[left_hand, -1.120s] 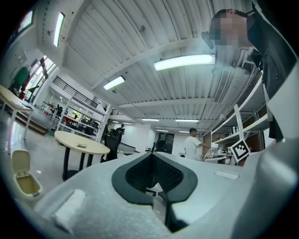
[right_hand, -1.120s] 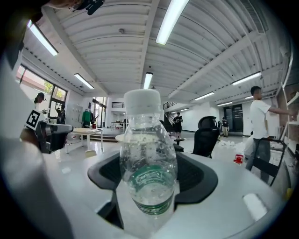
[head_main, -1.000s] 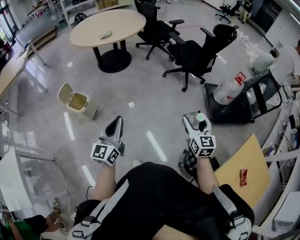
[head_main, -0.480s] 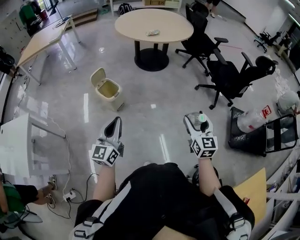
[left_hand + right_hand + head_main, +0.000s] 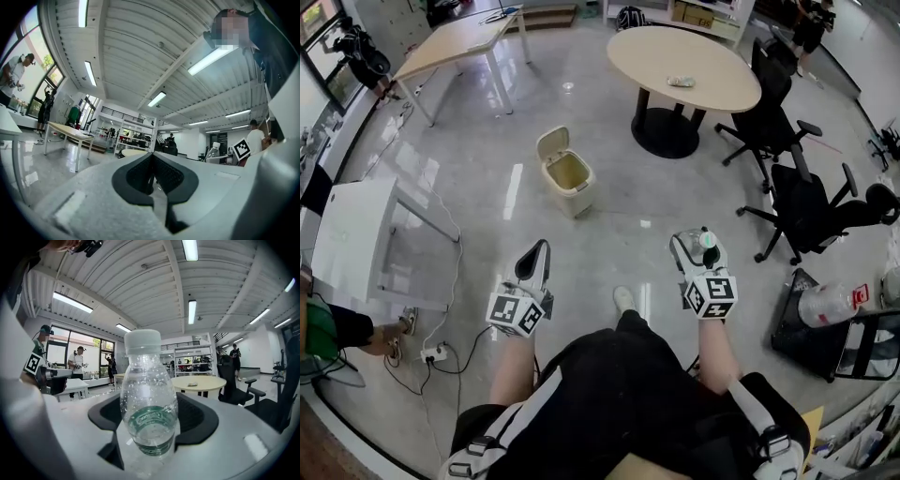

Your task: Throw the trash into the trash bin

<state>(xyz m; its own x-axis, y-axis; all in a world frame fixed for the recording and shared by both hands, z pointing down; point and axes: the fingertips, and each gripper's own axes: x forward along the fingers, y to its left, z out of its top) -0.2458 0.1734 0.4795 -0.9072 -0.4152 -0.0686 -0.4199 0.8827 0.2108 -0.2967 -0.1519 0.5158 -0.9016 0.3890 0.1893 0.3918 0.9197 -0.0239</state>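
Your right claw [image 5: 698,251] is spread wide and clamped on a clear plastic water bottle with a white cap and a green label band [image 5: 149,399]. The dark pads press on both sides of the bottle's lower body, and it stands upright between them. It looks empty or nearly so, with only droplets clinging inside, so it should be light and a little springy in the grip.

Your left claw [image 5: 534,258] is pressed together with nothing between its pads. It is held out level at the lower left of the head view, well apart from the right one.

You look to be in the carry step: the trash is in hand but not yet over its target.

Farther out, up the middle of the head view, the cream plastic trash bin [image 5: 581,200] sits on the glossy grey floor [image 5: 487,187]. Its lid [image 5: 551,142] is flipped up and back, so the mouth is open towards you. It is well apart from both claws.

The next move calls for closing that gap. Bring the right claw above the open mouth, clear of the raised lid, then spread the jaws so the bottle drops inside.

Beyond the bin stands a round beige table on a black pedestal [image 5: 712,84].
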